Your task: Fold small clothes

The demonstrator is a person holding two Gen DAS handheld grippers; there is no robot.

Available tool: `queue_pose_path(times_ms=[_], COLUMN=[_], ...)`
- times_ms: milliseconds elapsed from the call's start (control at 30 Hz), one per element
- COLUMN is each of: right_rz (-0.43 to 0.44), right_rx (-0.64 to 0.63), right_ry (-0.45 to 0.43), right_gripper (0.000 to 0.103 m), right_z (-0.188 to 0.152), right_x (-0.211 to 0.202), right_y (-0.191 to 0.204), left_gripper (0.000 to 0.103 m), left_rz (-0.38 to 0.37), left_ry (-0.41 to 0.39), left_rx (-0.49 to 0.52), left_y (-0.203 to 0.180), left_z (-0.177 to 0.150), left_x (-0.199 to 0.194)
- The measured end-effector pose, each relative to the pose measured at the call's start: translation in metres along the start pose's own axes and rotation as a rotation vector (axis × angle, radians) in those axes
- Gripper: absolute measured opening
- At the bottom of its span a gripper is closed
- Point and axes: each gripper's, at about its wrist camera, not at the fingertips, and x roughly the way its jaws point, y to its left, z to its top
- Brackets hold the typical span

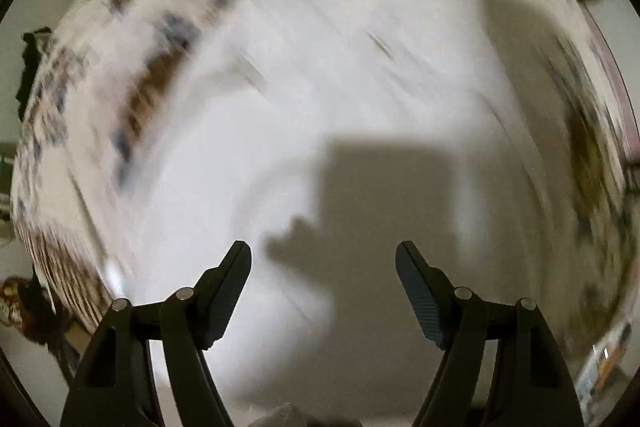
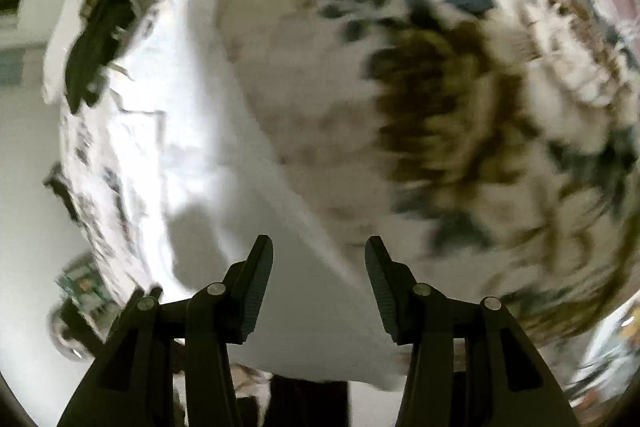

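While both views are smeared by blur, the left gripper point(image 1: 323, 259) stands spread wide and empty above a white cloth point(image 1: 320, 75). Only the right wrist view shows the right gripper point(image 2: 319, 255), half spread, straddling the cloth's folded edge point(image 2: 304, 211) on the floral bedsheet point(image 2: 460, 87), pads not pressing.

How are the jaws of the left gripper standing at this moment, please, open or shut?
Open. In the left wrist view the left gripper shows two fingers spread wide apart, nothing between them, only the white cloth beyond.
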Motion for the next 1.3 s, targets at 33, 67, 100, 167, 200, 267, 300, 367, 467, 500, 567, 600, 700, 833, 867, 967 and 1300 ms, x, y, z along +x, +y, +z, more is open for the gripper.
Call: queue_pose_path(times_ms=[33, 67, 100, 167, 200, 267, 300, 367, 467, 500, 567, 600, 700, 833, 867, 967, 1300], right_rz=[-0.010, -0.013, -0.020, -0.038, -0.053, -0.064, -0.063, -0.060, -0.073, -0.077, -0.077, -0.076, -0.057, 0.037, 0.059, 0.166, 0.364], right_rx=[-0.009, -0.016, -0.023, -0.034, -0.036, -0.027, -0.023, -0.025, -0.072, -0.095, -0.129, -0.146, -0.186, -0.254, -0.270, -0.293, -0.240], right_ry=[0.008, 0.018, 0.028, 0.032, 0.033, 0.040, 0.044, 0.049, 0.050, 0.052, 0.056, 0.058, 0.064, 0.075, 0.079, 0.096, 0.154], right_gripper=[0.050, 0.050, 0.050, 0.050, 0.050, 0.050, 0.050, 0.050, 0.050, 0.050, 0.050, 0.050, 0.050, 0.050, 0.050, 0.050, 0.043], right_z=[0.003, 0.006, 0.011, 0.020, 0.026, 0.034, 0.038, 0.045, 0.054, 0.058, 0.066, 0.071, 0.093, 0.137, 0.149, 0.188, 0.266], right_x=[-0.005, -0.008, -0.012, -0.015, -0.016, -0.015, -0.014, -0.014, -0.013, -0.014, -0.012, -0.011, -0.009, 0.000, 0.004, 0.025, 0.114], right_y=[-0.016, -0.031, -0.048, -0.073, -0.087, -0.108, -0.115, -0.124, -0.121, -0.118, -0.108, -0.101, -0.078, -0.032, -0.020, 0.019, 0.125], left_gripper=[0.073, 0.073, 0.073, 0.073, 0.073, 0.073, 0.073, 0.067, 0.014, 0.001, 0.001, 0.001, 0.001, 0.001, 0.001, 0.001, 0.001], left_rz=[-0.017, -0.041, -0.074, -0.140, -0.153, -0.142, -0.120, -0.079, -0.003, -0.005, -0.013, -0.017, -0.011, -0.018, -0.011, -0.004, -0.036], left_ry=[0.048, 0.090, 0.136, 0.200, 0.212, 0.227, 0.231, 0.223, 0.147, 0.123, 0.041, 0.024, -0.005, -0.051, -0.059, -0.071, -0.115], left_rx=[0.012, 0.017, 0.019, 0.027, 0.041, 0.081, 0.087, 0.072, 0.050, 0.032, -0.009, -0.018, -0.060, -0.131, -0.138, -0.168, -0.224], left_y=[-0.029, -0.051, -0.074, -0.121, -0.143, -0.185, -0.198, -0.214, -0.219, -0.217, -0.206, -0.202, -0.187, -0.158, -0.155, -0.139, -0.075], left_z=[-0.023, -0.040, -0.057, -0.088, -0.099, -0.119, -0.124, -0.130, -0.132, -0.133, -0.136, -0.138, -0.143, -0.140, -0.140, -0.130, -0.119], left_x=[0.003, 0.006, 0.011, 0.024, 0.030, 0.050, 0.060, 0.078, 0.082, 0.078, 0.058, 0.050, 0.030, -0.002, -0.007, -0.023, -0.051])
